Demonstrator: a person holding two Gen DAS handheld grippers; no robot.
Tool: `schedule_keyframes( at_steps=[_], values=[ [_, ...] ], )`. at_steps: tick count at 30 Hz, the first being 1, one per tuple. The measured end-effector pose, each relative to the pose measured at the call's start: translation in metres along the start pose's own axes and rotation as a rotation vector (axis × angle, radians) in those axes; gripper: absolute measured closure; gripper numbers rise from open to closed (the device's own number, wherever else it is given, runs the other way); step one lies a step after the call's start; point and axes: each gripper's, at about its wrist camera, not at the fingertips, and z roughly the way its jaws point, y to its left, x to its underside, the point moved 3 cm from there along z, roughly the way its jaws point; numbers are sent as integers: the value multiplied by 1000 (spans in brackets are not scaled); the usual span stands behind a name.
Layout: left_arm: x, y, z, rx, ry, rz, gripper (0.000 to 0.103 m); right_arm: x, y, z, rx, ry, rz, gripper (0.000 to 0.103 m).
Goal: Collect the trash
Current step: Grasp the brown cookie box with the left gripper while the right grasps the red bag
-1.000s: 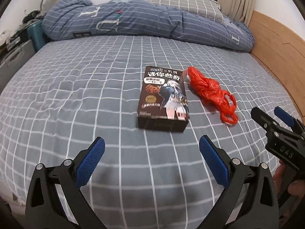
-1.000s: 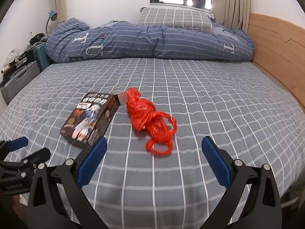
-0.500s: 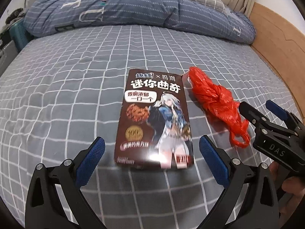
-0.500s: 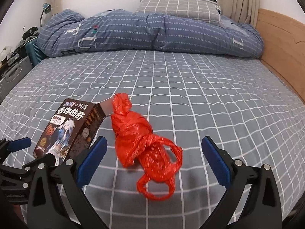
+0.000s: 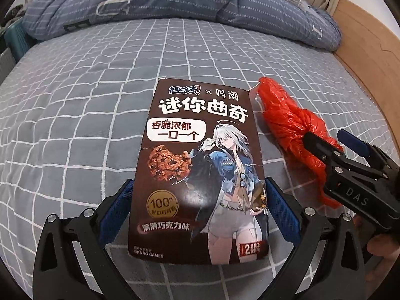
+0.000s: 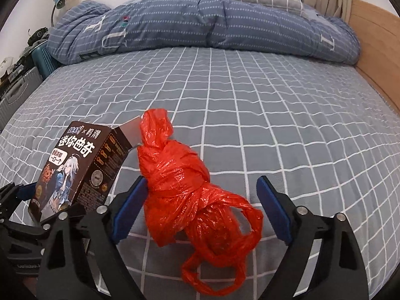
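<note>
The right claw (image 6: 200,210) is closing, its blue ribbed pads straddling the crumpled red plastic bag (image 6: 185,190) at lower centre, not yet pinching. The left claw (image 5: 198,210) stands open astride the glossy brown cardboard cookie box (image 5: 200,172). Slick, squashy film could slide free or snag by a loose handle loop; the box's open flap touches the bag on the grey checked bed sheet (image 6: 275,115).

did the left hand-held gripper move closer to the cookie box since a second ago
Yes. The left hand-held gripper has advanced toward the folded duvet; its jaws now straddle the cookie box, which earlier lay well ahead of them on the checked sheet.
</note>
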Motion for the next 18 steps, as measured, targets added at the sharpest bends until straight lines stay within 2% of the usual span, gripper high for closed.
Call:
schedule_keyframes(
  at_steps=[3,5,6,8,9,10,13,18],
  values=[
    [1,-3,3,-14,-3,12,7,3,2,4,-20,15,2,26],
    [1,-5,5,-16,-1,21,14,4,4,6,-33,25,0,31],
    [2,-4,4,-15,-6,20,14,5,5,8,-41,34,-1,34],
    [3,-4,3,-9,-11,18,15,7,6,10,-58,51,5,50],
    [3,-3,2,-6,-12,17,15,8,7,12,-58,64,11,62],
    [4,-2,1,-2,-16,13,15,8,6,12,-58,66,17,66],
    [3,1,-4,-12,-36,6,15,7,7,8,-63,57,23,71],
    [0,8,-17,-15,-63,-10,15,4,4,0,-49,35,40,71]
  ],
)
